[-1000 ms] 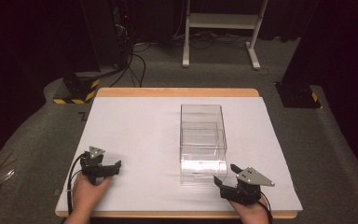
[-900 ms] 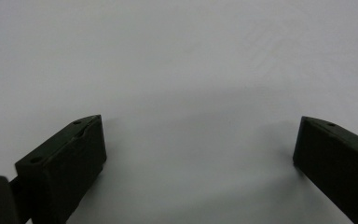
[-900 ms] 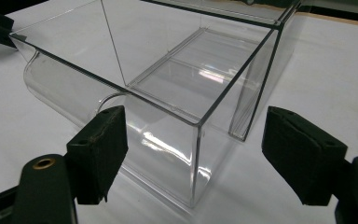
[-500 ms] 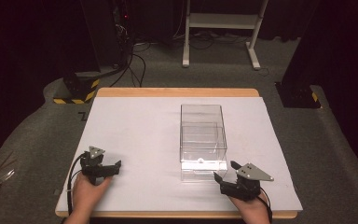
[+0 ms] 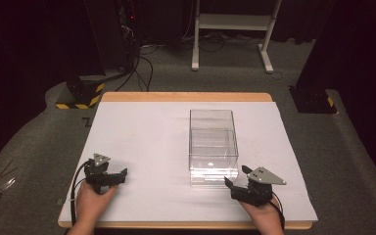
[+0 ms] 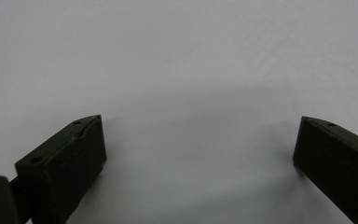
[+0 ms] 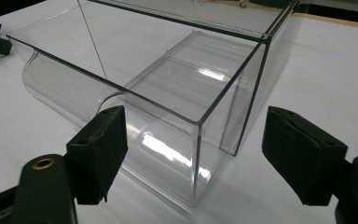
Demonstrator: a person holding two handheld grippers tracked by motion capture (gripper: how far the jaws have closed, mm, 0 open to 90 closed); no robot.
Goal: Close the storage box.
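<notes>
Item: clear plastic box (image 5: 213,147) on white worktop (image 5: 142,132). Right tongs (image 7: 193,154) wide, at its near corner; left tongs (image 6: 200,154) wide, empty. Risk: slick walls may slip from an off-centre corner grip.

The box (image 5: 213,147) is clear, colourless plastic with bright white glints on its near wall. Both grippers are black: the left gripper (image 5: 119,175) and the right gripper (image 5: 232,185) each carry 1 grey three-cornered plate. The table (image 5: 142,127) is covered in plain white, edged by a pale wood rim. A block on the floor (image 5: 81,93) bears yellow and black stripes. The floor (image 5: 39,142) looks speckled grey, perhaps carpet.
</notes>
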